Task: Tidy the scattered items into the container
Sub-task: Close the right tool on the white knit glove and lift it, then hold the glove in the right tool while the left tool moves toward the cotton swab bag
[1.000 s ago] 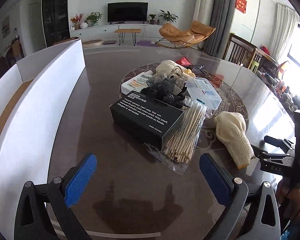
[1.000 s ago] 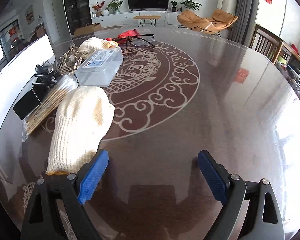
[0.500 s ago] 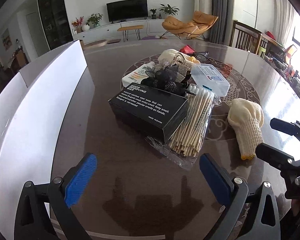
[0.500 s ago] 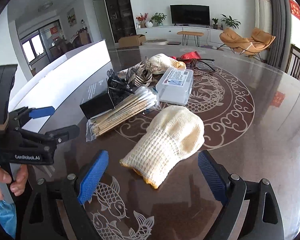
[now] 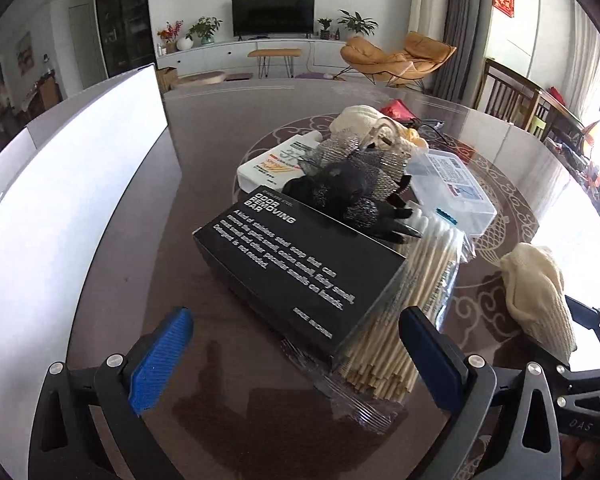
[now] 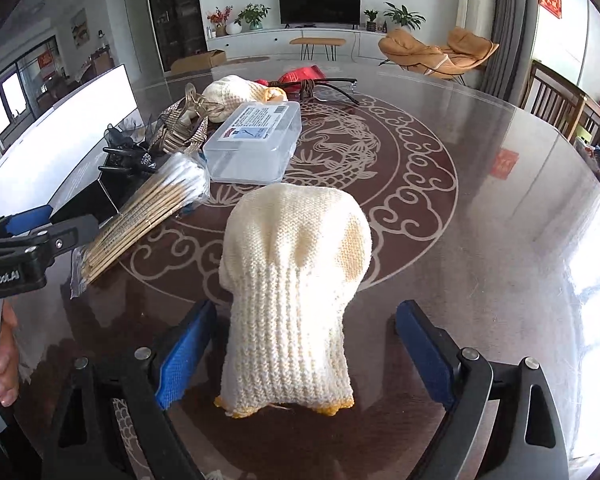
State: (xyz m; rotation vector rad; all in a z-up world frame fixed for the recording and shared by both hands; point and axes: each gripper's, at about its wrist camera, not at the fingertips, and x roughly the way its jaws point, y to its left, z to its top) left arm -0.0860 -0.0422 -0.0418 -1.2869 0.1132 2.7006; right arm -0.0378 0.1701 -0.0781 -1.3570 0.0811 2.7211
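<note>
My right gripper (image 6: 300,356) is open, its blue pads on either side of the cuff of a cream knitted glove (image 6: 296,272) lying on the table; the glove also shows in the left wrist view (image 5: 536,288). My left gripper (image 5: 296,360) is open, just in front of a black box (image 5: 296,268) and a bag of cotton swabs (image 5: 416,304). Behind them lie black and silver hair accessories (image 5: 348,188), a white tube (image 5: 280,160), a clear plastic case (image 6: 256,140) and a second cream glove (image 6: 236,88). The white container wall (image 5: 64,184) stands at the left.
Red item and glasses (image 6: 320,82) lie at the far side of the pile. The dark round table (image 6: 480,220) carries a pale scroll pattern. My left gripper (image 6: 24,248) shows at the left edge of the right wrist view. Chairs (image 5: 516,100) stand at the right.
My right gripper has swung and moved in so the cream glove's cuff now lies between its pads. My left gripper has moved closer to the black box and swabs.
</note>
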